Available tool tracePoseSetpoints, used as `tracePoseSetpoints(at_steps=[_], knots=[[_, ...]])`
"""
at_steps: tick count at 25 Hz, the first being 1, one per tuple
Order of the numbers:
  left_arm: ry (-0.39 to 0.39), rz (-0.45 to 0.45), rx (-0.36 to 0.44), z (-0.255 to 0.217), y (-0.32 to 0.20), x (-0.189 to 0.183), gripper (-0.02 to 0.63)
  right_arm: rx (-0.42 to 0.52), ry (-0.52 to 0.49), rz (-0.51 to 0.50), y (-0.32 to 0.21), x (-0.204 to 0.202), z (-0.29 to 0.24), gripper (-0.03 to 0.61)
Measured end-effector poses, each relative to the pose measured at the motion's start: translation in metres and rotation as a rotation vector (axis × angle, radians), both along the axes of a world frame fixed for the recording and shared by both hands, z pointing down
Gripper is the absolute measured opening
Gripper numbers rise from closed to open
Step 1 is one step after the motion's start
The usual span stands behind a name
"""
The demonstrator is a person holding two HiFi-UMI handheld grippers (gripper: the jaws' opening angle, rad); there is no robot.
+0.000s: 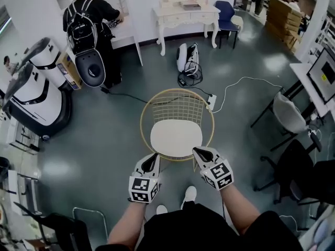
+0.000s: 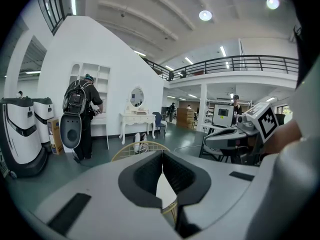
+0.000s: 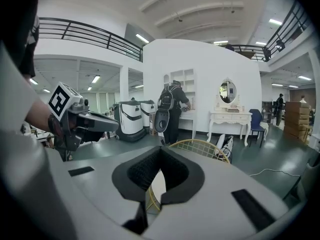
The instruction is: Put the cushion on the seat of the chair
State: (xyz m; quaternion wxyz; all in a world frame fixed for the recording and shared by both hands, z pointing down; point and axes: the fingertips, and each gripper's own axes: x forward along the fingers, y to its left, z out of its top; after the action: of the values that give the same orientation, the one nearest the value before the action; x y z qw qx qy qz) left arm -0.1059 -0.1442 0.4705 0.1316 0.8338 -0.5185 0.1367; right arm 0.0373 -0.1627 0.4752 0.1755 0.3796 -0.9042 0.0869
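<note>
I'm holding the left gripper and right gripper side by side, both pairs of jaws pressed together on nothing, tips hovering at the front edge of the gold wire chair. The white cushion is lying flat on its seat.

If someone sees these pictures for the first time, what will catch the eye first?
First the gold wire chair in the middle of the head view, with a white cushion lying on its seat. Just below it the left gripper and the right gripper are both shut and empty. At the upper left a person with a backpack stands at a white desk.
</note>
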Motion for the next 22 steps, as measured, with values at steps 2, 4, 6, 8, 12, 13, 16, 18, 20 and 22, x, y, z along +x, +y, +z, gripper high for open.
tracePoseSetpoints(at_steps=[2,4,6,8,12,13,16,18,20,22], knots=[[0.006,0.014,-0.005,0.002,0.012,-0.009,0.018,0.002,0.002,0.010,0.013,-0.011,-0.002,0.012],[0.012,0.029,-0.007,0.003,0.024,-0.020,0.018,0.005,0.002,0.024,0.027,-0.024,-0.004,0.012],[0.019,0.042,-0.004,0.004,0.036,-0.030,0.018,0.011,0.003,0.033,0.040,-0.037,-0.006,0.012],[0.028,0.053,0.000,0.003,0.047,-0.041,0.018,0.018,0.004,0.040,0.053,-0.049,-0.009,0.012],[0.035,0.078,0.006,0.003,0.070,-0.063,0.018,0.028,0.006,0.063,0.081,-0.071,-0.013,0.012],[0.037,0.085,0.006,0.004,0.075,-0.068,0.018,0.030,0.006,0.072,0.087,-0.075,-0.013,0.012],[0.040,0.113,0.002,0.010,0.091,-0.077,0.018,0.033,0.007,0.099,0.106,-0.086,-0.010,0.012],[0.041,0.133,0.002,0.012,0.101,-0.083,0.018,0.037,0.005,0.117,0.119,-0.094,-0.011,0.012],[0.041,0.156,0.004,0.012,0.110,-0.085,0.018,0.042,0.001,0.139,0.131,-0.098,-0.013,0.012],[0.044,0.180,0.004,0.011,0.117,-0.085,0.018,0.044,-0.001,0.164,0.142,-0.099,-0.014,0.012]])
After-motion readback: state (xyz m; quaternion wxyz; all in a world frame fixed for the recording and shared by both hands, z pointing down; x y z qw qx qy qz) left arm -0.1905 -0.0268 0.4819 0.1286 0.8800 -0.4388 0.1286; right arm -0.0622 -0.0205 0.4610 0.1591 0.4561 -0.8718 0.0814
